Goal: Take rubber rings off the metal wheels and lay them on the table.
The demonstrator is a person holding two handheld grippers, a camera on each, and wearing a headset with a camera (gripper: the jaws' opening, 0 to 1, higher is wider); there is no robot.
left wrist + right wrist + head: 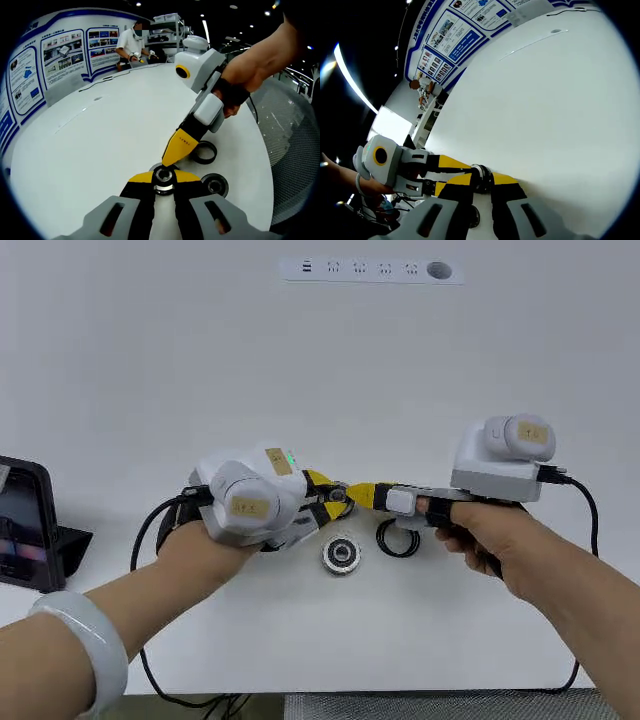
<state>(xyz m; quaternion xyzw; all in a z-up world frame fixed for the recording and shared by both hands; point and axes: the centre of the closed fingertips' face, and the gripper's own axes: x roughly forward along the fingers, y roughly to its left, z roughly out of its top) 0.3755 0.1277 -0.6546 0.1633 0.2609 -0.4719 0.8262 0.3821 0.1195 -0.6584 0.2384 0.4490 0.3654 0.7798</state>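
At the middle of the white worktop (300,640), the left tongs (323,502) and right tongs (354,495) are meeting tip to tip, both clamping on one metal wheel (338,498), its hole facing up toward the headset. A second wheel (342,553) is lying flat nearby, axis upright, and loose rubber rings (398,538) are lying flat just beside it

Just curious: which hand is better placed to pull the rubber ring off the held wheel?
Probably the right: the left gripper clamps the wheel, and the right gripper sits at its rim.
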